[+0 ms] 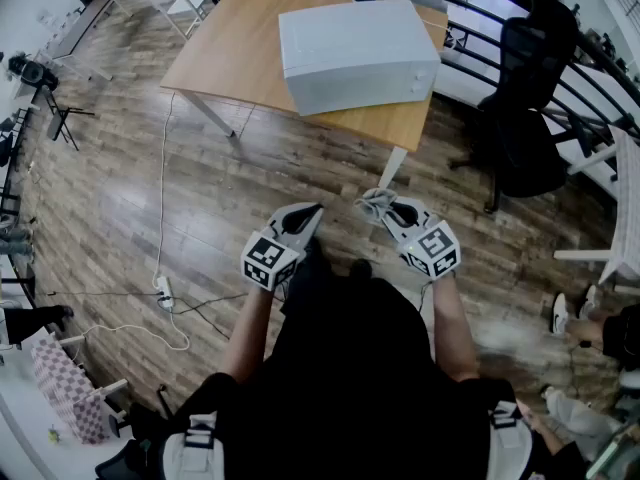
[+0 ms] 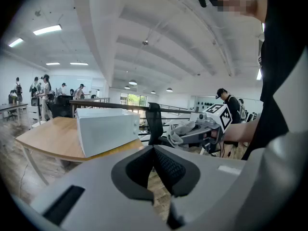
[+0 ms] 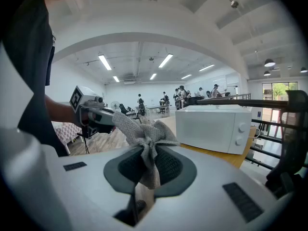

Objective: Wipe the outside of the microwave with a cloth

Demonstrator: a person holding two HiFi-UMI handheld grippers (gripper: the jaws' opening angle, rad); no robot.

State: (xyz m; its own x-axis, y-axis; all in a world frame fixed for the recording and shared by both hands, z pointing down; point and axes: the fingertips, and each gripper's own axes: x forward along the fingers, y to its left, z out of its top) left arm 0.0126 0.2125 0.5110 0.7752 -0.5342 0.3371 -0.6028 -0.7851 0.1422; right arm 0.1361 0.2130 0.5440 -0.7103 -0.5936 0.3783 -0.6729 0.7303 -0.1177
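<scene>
Right gripper point(image 3: 150, 153) is clamped tight on a grey cloth point(image 3: 144, 134). The cloth is bunched above the jaws, with a tail hanging below. Left gripper point(image 2: 154, 153) has its jaws pressed together, nothing between them. Both are held low in front of the person, side by side, near each other but not touching, tips aimed at 12 o'clock.

White microwave point(image 1: 355, 53) is at 12 o'clock from the grippers and well apart from them, so the cloth is not on it. It sits on a wooden table point(image 1: 215, 63), toward the near corner, with two knobs on its right-hand face. A black office chair point(image 1: 525, 108) is at 2 o'clock, just beside the table, against a dark railing point(image 1: 590, 93). A white power strip point(image 1: 163, 290) with cables lies on the wood floor point(image 1: 120, 198) at 9 o'clock.
</scene>
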